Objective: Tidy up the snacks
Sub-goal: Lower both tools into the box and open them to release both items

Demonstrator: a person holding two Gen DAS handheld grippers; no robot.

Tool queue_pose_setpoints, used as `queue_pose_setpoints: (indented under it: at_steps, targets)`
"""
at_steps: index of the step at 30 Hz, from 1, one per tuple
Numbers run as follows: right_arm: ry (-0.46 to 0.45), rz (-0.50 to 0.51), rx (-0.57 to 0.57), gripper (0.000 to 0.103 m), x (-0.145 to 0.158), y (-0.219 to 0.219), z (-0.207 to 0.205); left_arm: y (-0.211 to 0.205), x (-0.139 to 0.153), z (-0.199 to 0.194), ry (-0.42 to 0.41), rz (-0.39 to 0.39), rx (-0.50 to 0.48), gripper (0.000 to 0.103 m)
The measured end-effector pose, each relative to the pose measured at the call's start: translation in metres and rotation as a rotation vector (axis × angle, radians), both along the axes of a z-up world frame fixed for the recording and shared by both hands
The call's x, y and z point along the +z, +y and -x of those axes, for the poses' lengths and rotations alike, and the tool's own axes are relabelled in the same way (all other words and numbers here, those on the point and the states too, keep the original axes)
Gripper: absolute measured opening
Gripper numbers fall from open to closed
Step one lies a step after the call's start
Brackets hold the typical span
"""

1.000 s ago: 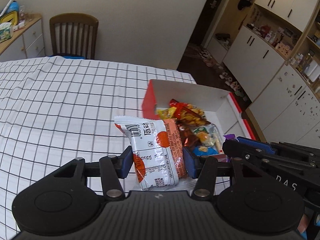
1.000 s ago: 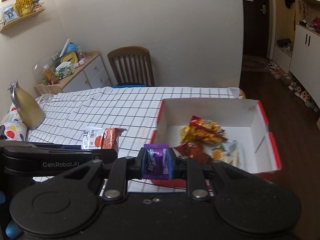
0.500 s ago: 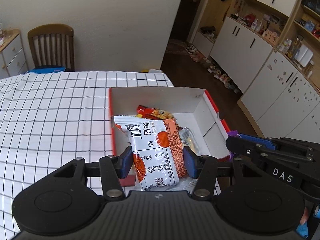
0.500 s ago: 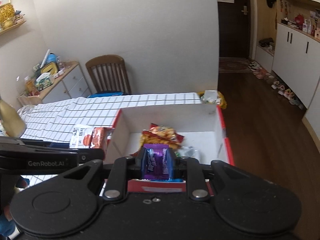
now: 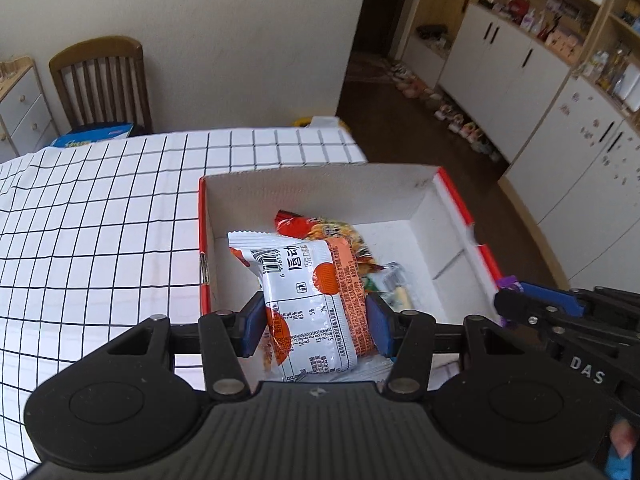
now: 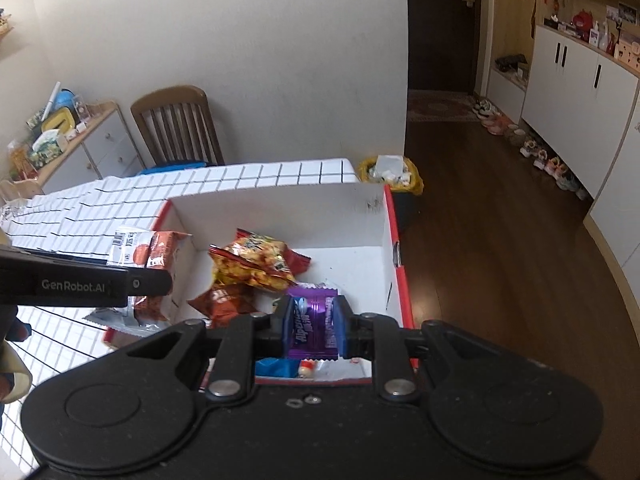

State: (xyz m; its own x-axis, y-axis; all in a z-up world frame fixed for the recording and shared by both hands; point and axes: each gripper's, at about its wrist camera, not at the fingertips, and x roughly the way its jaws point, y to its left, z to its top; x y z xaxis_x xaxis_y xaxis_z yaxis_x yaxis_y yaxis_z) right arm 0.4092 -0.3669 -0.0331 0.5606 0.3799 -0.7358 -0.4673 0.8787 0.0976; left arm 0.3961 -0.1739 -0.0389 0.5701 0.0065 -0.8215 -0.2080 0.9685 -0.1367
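Over the open red-and-white box (image 5: 452,196) is where we now have both loads, and that is the change: a second ago the box sat ahead of us across the checked cloth on the bench (image 5: 100,220), and half a second ago only its near rim had slid under the views. Now, in the left wrist view, the white-and-orange snack packet (image 5: 310,304) hangs above the box's left half, just inside the left wall, with the left gripper (image 5: 314,320) and its blue fingers (image 5: 253,326) pressed against the packet's two sides. In the right wrist view, the right gripper (image 6: 311,326) has its fingers (image 6: 341,330) clamped on the purple candy wrapper (image 6: 310,326), which sits above the near end of the box, over a blue wrapper (image 6: 276,366) lying on the floor of it.

The box already holds an orange-yellow chip bag (image 6: 256,264) and a darker red-brown pouch (image 6: 228,300) towards its middle and left. The right half of the floor looks bare.

We judge the carrying leg finished and the drop as the step in hand. Neither item touches the box yet, as far as we can tell. Letting go from this height should land both inside, though the light packet could tip against the left wall.
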Motion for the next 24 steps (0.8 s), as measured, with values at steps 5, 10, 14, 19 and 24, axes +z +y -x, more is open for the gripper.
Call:
queue_pose_setpoints:
  at_steps: [5, 10, 14, 19, 24]
  targets:
    - [0.024, 0.034, 0.001, 0.019, -0.021, 0.005, -0.017, 0.002, -0.022, -0.018, 0.057, -0.05, -0.001, 0.052]
    - [0.047, 0.075, 0.015, 0.019, -0.039, 0.012, -0.029, -0.002, -0.034, -0.029, 0.087, -0.073, -0.028, 0.052]
    - [0.065, 0.115, 0.023, 0.019, -0.053, 0.017, -0.036, -0.003, -0.043, -0.036, 0.111, -0.077, -0.033, 0.052]
    - [0.07, 0.134, 0.045, 0.019, -0.062, 0.021, -0.04, 0.0, -0.052, -0.043, 0.135, -0.087, -0.03, 0.052]
    - [0.08, 0.139, 0.053, 0.019, -0.067, 0.023, -0.043, -0.002, -0.06, -0.046, 0.149, -0.079, -0.044, 0.052]
